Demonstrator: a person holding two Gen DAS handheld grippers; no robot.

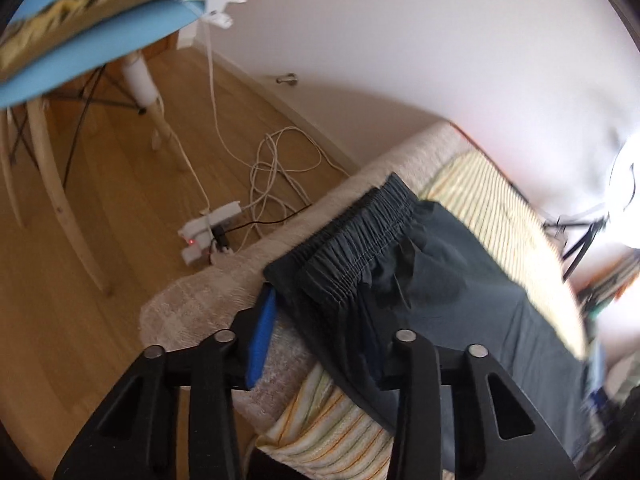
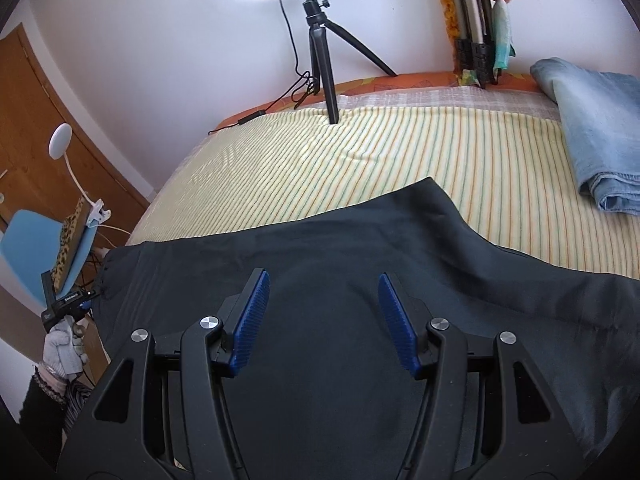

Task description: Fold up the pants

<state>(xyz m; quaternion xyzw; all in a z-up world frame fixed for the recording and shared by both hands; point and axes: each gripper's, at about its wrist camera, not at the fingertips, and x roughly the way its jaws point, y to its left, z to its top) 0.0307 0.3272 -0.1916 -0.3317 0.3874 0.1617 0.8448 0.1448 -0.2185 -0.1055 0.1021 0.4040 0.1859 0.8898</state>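
Dark pants (image 2: 360, 248) lie spread on the striped bed cover (image 2: 400, 148). Their gathered elastic waistband (image 1: 360, 232) sits at the bed's corner in the left wrist view. My left gripper (image 1: 320, 320) stands at that waistband corner. Its left blue pad (image 1: 262, 340) is bare, with a strip of bed cover showing beside it, and the cloth drapes over and hides the right pad. My right gripper (image 2: 322, 276) hovers open over the middle of the pants, nothing between its blue pads (image 2: 250, 320). A gloved hand (image 2: 64, 348) holds the left gripper (image 2: 66, 304) at the far left of the right wrist view.
Folded light-blue jeans (image 2: 592, 128) lie at the bed's far right. A ring light on a black tripod (image 2: 324, 64) stands at the back. Beyond the bed's edge are a wooden floor, a power strip with tangled cables (image 1: 212, 232) and a blue chair (image 1: 100, 40).
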